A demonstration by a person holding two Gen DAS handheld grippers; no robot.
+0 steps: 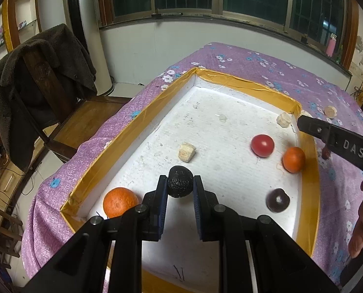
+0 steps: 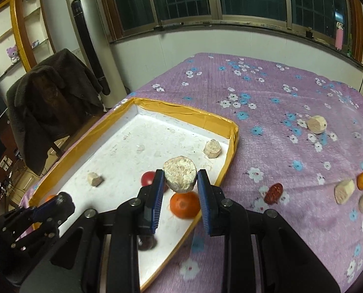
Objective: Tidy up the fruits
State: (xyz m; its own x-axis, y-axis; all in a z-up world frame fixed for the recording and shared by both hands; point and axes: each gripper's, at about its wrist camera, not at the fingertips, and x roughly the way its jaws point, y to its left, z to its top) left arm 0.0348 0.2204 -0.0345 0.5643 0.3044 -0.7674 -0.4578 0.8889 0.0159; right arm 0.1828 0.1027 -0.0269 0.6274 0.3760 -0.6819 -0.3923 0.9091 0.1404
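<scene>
Fruits are split between the white foam tray and the purple flowered tabletop. The left tongs pinch a dark, rough round fruit directly over the tray floor, between an orange at the near left corner and a dark plum-like fruit to the right. The right tongs pinch a pale round chunk just above the tray's right-hand wall, with a tomato and a tangerine below. Both loads hang inside the rim, so each release looks like a short drop. Loose pieces, among them a red date, lie to the right, nearer the right tongs.
</scene>
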